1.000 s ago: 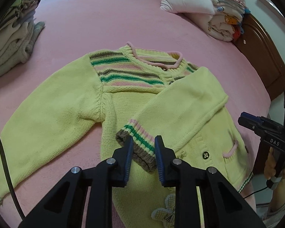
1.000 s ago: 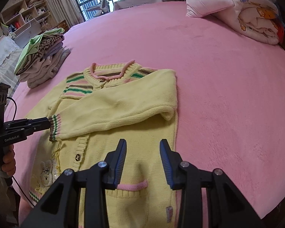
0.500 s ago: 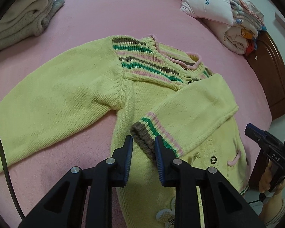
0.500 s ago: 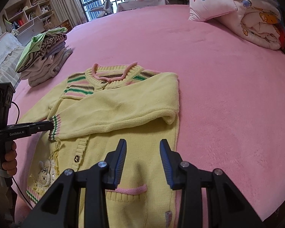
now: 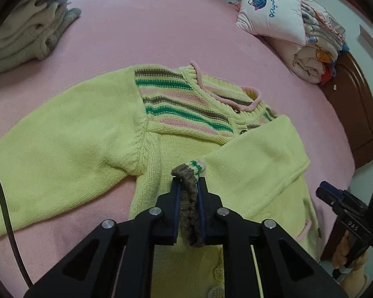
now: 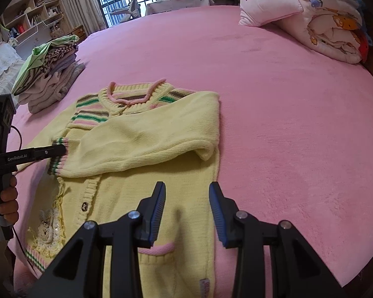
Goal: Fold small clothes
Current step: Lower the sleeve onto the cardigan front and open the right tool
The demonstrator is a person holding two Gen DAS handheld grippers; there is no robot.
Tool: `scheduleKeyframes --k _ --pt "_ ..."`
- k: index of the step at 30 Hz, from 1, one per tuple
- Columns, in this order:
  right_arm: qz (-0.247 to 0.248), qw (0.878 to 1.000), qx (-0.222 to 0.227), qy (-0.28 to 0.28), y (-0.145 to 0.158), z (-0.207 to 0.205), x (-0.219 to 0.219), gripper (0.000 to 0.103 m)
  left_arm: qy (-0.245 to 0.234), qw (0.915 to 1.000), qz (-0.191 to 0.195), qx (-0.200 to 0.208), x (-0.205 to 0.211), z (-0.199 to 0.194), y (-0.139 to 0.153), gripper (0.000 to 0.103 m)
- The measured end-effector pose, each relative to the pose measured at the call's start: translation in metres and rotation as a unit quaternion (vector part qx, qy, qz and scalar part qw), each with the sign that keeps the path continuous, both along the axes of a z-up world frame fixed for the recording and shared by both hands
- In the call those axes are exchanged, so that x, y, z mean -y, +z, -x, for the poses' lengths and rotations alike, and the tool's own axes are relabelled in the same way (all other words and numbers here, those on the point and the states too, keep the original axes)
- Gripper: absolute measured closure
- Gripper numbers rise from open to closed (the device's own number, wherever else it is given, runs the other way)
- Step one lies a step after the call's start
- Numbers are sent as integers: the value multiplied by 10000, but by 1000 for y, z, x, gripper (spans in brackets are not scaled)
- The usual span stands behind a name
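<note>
Since the earlier frames, the left tool (image 5: 188, 193) has closed: a second ago its fingers stood open around the striped cuff (image 5: 189, 173), and now they pinch it, the brown ribbing bunched between the pads. That cuff ends the sleeve (image 6: 146, 146) folded across the chest of the yellow knit cardigan (image 6: 146, 198), which lies flat, front up, on the pink bed (image 6: 286, 124), filling the lower centre of both views. Its other sleeve (image 5: 62, 154) stretches out flat toward the left edge of the left wrist view. The right tool (image 6: 187, 211) hovers open above the cardigan's lower front, gripping nothing (a pink-trimmed pocket (image 6: 156, 248) shows just below it). Farther out, a stack of folded clothes (image 6: 49, 74) sits at upper left of the right wrist view and rolled bedding with a pink pillow (image 6: 268, 7) at upper right.
</note>
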State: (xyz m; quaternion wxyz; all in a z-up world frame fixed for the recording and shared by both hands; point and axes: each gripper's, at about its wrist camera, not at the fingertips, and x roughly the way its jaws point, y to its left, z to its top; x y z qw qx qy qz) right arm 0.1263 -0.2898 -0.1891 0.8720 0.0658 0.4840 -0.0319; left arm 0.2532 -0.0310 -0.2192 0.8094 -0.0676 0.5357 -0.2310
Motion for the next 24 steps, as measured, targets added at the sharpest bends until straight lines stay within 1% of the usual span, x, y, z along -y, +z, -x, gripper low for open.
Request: scheduleKeyframes --k 2,4,5,6,8,13,15,18,19,21,24 --pt "87 9999 0 -55 -1 -1 4 67 63 9997 -167 161 3 1 7 95" --pt "141 9999 -19 -93 -4 -4 10 66 153 9991 -257 307 3 1 17 95" --pt "121 9999 -40 -106 -7 -7 13 60 193 9988 -267 369 3 1 23 95" --pt "86 9999 -49 -115 -10 -10 16 51 256 9983 -266 444 4 0 31 95" --pt "91 9999 -44 -132 -13 -15 19 46 299 9981 -185 501 5 -4 43 95" --pt "285 9995 -30 -116 -22 -37 14 46 266 9978 41 613 19 -12 73 95" --pt "423 9990 -104 -81 -28 -48 8 46 266 9974 153 653 24 -15 84 95" --pt "439 9988 -183 -120 -36 -59 7 46 300 9958 295 809 30 -17 103 95" --pt "482 9984 -216 -215 -38 -64 9 46 330 9953 292 859 31 -18 106 95" --pt "602 9970 -248 -407 -39 -66 17 48 402 9948 221 906 32 -21 107 95" --pt "322 9974 -146 -623 -36 -62 35 50 535 9961 37 695 28 -30 88 95"
